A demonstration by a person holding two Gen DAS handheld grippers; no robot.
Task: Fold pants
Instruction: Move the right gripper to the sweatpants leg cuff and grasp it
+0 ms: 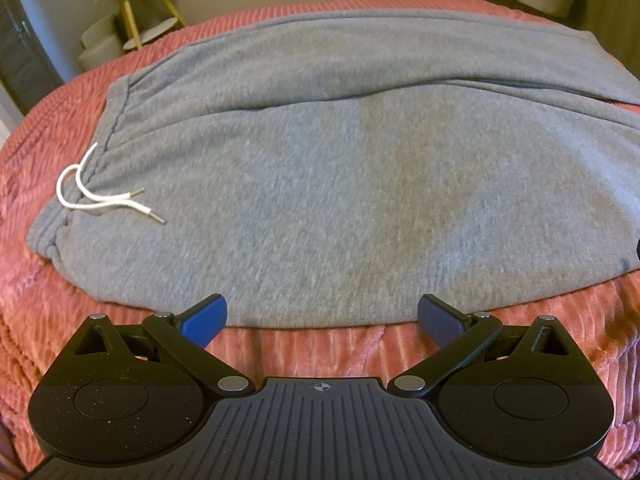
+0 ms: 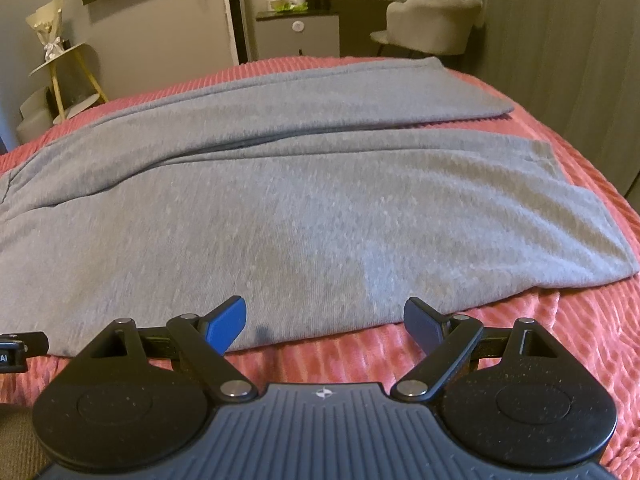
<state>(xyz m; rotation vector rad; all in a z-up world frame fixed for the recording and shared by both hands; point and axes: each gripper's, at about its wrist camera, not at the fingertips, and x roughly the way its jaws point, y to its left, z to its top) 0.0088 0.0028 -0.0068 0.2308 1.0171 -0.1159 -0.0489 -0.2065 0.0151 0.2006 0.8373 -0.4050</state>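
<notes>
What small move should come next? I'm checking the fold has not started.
Probably ease both open grippers, left gripper and right gripper, forward to pinch the near edge of the grey jersey pants; they lie flat, unfolded, on the pink ribbed bedspread.

Gray pants [image 2: 304,200] are spread flat across a pink ribbed bedspread [image 2: 560,340], legs running off to the right with one leg lying a bit behind the other. The right gripper [image 2: 325,322] sits at the near edge of the fabric, blue-padded fingers [image 2: 226,326] spread wide with nothing between them. Back by the wall there's a gray chair [image 2: 432,20].
</notes>
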